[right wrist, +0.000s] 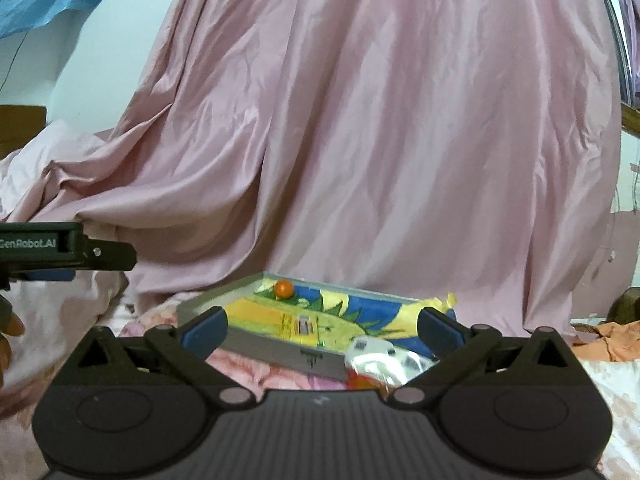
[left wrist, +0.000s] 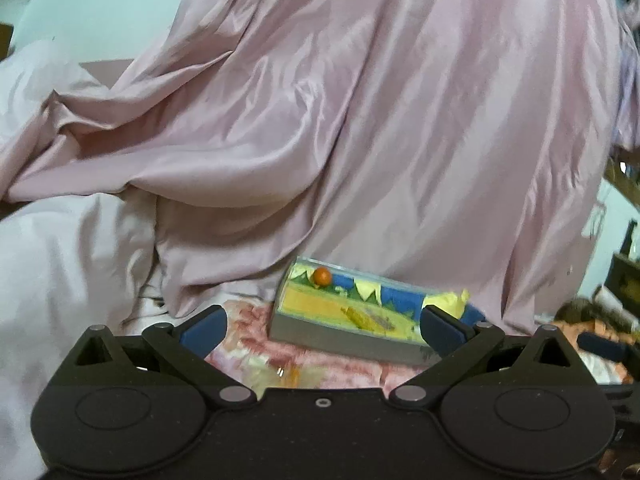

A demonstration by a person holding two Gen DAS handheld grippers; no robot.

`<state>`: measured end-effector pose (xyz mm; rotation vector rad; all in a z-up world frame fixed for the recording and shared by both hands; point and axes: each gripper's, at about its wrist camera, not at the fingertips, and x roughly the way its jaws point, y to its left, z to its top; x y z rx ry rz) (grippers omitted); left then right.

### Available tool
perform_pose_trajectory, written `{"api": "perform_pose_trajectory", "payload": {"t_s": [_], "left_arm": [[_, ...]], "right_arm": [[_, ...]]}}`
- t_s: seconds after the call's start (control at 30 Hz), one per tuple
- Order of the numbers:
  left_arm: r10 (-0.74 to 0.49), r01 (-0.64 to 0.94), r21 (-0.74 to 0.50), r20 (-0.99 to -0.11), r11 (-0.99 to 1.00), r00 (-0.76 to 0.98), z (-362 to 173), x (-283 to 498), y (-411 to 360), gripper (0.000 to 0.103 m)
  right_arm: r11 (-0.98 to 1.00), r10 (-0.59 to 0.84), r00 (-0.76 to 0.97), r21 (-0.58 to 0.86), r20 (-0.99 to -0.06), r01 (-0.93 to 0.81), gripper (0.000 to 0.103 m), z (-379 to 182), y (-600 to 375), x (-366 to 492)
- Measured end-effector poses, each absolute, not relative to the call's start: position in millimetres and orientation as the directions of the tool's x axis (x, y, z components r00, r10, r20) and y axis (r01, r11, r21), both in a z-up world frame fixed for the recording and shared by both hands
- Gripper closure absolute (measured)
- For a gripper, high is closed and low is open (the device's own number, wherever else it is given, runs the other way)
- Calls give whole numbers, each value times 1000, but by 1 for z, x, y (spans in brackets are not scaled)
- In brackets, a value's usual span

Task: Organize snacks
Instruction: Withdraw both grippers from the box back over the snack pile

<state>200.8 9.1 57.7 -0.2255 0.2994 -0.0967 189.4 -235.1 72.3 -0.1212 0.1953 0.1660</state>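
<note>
Snacks sit in a shallow gray tray on the flowered bed: a yellow-and-blue packet, a small orange ball, and a silvery pouch overhanging the near rim, which could slide off. Both grippers, left gripper and right gripper, have jaws apart and empty. "GenRobot.AI" reads on the left one.

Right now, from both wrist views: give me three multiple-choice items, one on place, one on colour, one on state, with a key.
1. Where is the small ball?
A. in the tray, at its far edge
B. on the pink sheet
C. between the right tool's fingers

2. What colour is the ball?
A. green
B. orange
C. white

3. How does the left tool stand?
A. shut on the tray
B. shut, empty
C. open, empty

Key: 1 A, it sits inside the far rim; 2 B, plainly orange; 3 C, blue pads wide apart, gripping nothing.
</note>
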Motion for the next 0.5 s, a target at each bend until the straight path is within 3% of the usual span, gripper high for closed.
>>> {"api": "perform_pose_trajectory", "payload": {"t_s": [0.5], "left_arm": [[-143,79,-168,-414,983,899,30,134,12,1]], "right_arm": [[960,145,941,-186,-306,-209,0,46,-227,115]]}}
